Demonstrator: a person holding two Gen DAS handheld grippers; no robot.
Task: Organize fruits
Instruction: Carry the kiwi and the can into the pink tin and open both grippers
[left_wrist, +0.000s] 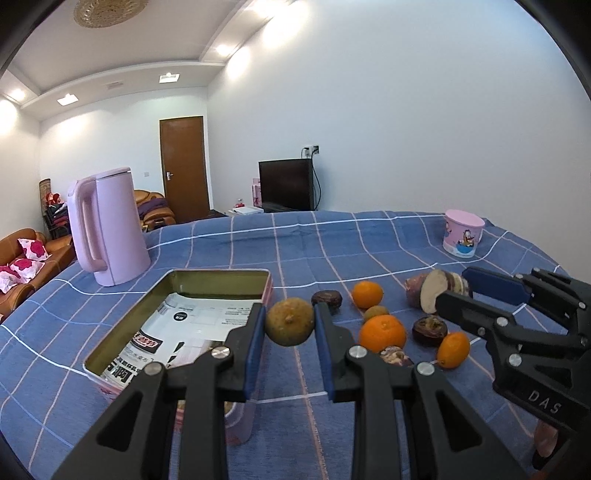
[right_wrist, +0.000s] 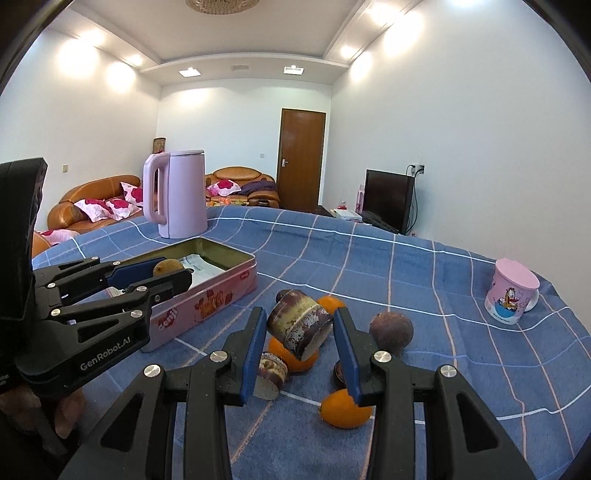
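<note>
Left gripper (left_wrist: 290, 325) clamps green fruit (left_wrist: 290, 322) beside tin (left_wrist: 218, 275) rim. Right gripper (right_wrist: 300, 334) pinches cut tuber (right_wrist: 299, 328) above pile. Risk: early release drops fruit outside tin; tilted tuber may slip, scatter oranges (right_wrist: 345, 408).

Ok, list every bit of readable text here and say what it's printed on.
"GenRobot.AI": body of the left gripper.
"DAS": body of the right gripper.
Orange lettering on the pink tin: too distorted to read.
Print on the paper in the tin: too small.
Cartoon mug: no legible text.
</note>
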